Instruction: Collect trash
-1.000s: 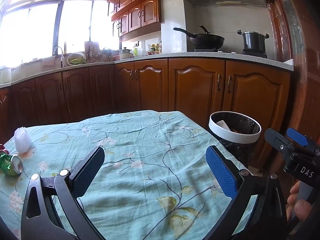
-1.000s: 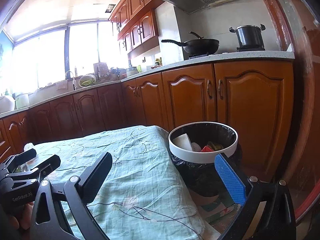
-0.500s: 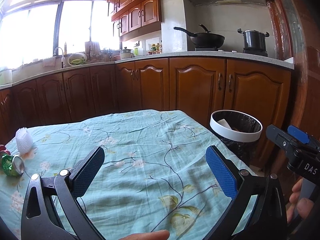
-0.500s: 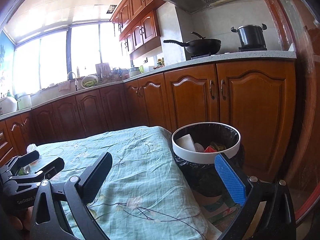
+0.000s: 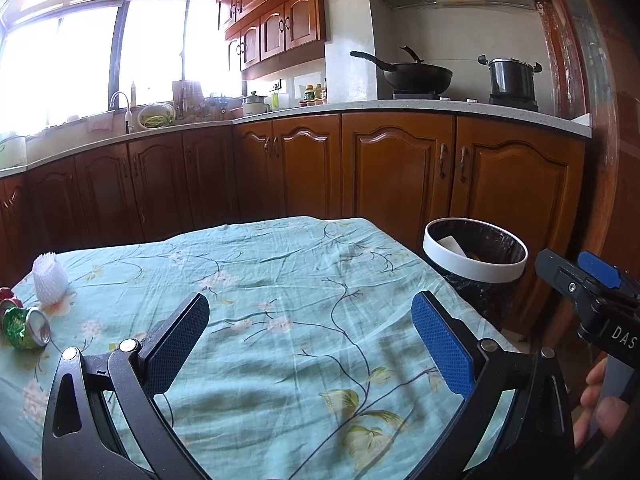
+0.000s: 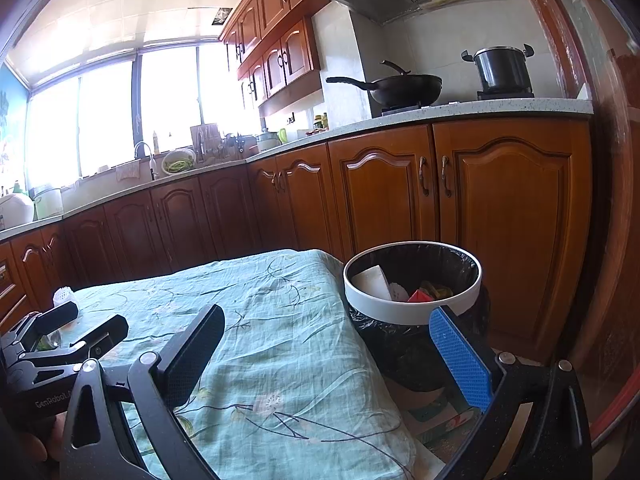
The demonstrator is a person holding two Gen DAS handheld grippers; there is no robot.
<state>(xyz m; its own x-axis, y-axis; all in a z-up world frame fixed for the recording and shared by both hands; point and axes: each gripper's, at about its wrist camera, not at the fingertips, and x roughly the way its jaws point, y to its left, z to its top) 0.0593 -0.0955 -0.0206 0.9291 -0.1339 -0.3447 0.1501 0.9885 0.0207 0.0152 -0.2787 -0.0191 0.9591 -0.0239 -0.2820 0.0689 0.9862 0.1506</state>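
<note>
A crushed green can [image 5: 25, 327] lies at the table's left edge, with a white foam fruit net [image 5: 49, 278] just behind it and a bit of something red [image 5: 7, 294] beside it. A white-rimmed trash bin [image 5: 474, 265] with a black liner stands off the table's right side; in the right wrist view the bin [image 6: 412, 312] holds paper and scraps. My left gripper [image 5: 310, 336] is open and empty above the tablecloth. My right gripper [image 6: 328, 354] is open and empty over the table's right edge, near the bin.
The table wears a teal floral cloth [image 5: 280, 300]. Brown kitchen cabinets [image 5: 392, 172] run behind it, with a wok [image 5: 412, 74] and a pot [image 5: 512, 78] on the counter. The right gripper also shows at the right of the left wrist view [image 5: 592, 292].
Both views have shifted slightly; the can and foam net sit a little further right in the left view. Both grippers stay open and empty.
</note>
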